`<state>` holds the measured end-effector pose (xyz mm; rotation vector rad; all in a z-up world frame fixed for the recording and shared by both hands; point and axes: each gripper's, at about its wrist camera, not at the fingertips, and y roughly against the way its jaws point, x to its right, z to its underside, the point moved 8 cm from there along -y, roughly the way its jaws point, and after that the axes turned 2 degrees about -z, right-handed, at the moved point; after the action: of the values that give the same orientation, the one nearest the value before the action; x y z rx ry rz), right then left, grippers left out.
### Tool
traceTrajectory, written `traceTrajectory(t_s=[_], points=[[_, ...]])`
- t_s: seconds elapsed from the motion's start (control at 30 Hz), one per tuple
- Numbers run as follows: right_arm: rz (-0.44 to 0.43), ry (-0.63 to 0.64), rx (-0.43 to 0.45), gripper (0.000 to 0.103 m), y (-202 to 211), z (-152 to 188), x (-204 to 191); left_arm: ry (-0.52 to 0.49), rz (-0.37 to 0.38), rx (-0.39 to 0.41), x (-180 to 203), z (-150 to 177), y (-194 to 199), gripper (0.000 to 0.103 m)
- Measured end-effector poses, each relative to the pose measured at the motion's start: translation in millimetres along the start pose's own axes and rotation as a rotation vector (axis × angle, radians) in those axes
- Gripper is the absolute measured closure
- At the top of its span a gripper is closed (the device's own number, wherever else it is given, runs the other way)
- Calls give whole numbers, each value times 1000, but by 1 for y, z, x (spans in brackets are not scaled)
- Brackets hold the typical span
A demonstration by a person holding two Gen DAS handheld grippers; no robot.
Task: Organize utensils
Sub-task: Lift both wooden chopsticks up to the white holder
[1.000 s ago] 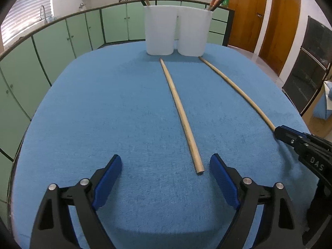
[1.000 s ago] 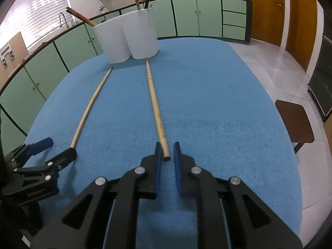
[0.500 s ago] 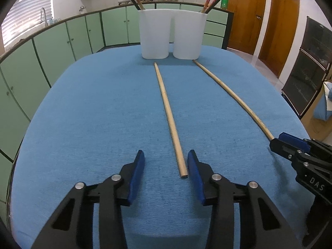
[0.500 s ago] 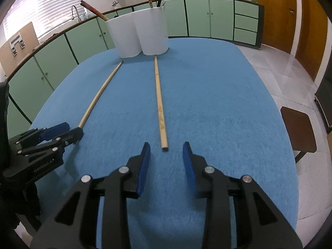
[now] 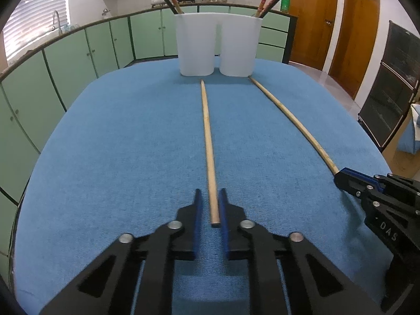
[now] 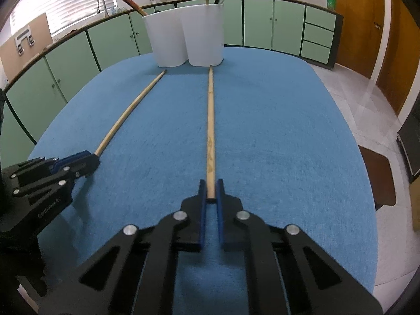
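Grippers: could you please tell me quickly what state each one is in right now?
Left gripper: closed on the left chopstick.
Right gripper: closed on the right chopstick.

Two chopsticks lie on the table (image 5: 118,157) ahead of me, side by side, well apart, both running away toward the two cups at the far edge. The left chopstick (image 5: 208,147) has its near end between the fingers of my left gripper (image 5: 210,197); its far tip stops just before the left cup (image 5: 195,44). The right chopstick (image 6: 210,131) sits with its near end in my right gripper (image 6: 210,187), far tip touching the right cup (image 6: 203,34). The cups stand touching each other, more chopsticks leaning inside each. Cabinets (image 5: 78,50) stand behind the table.
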<state>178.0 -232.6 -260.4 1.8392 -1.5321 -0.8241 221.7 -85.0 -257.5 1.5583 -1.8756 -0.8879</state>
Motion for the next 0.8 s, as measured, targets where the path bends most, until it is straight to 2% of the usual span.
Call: traceTrajectory(t_s=[0.2, 0.3, 0.63, 0.8], points=[[5, 5, 24, 97, 9, -2, -3, 14, 10, 5, -5, -1, 6, 96], [0, 29, 51, 97, 22, -8, -9, 1, 2, 37, -9, -8, 21, 96], [-17, 66, 206, 97, 84, -60, -12, 4, 13, 215, -27, -59, 94, 96], [-61, 55, 275, 97, 114, -94, -7, -8, 24, 301, -30, -92, 120, 96]])
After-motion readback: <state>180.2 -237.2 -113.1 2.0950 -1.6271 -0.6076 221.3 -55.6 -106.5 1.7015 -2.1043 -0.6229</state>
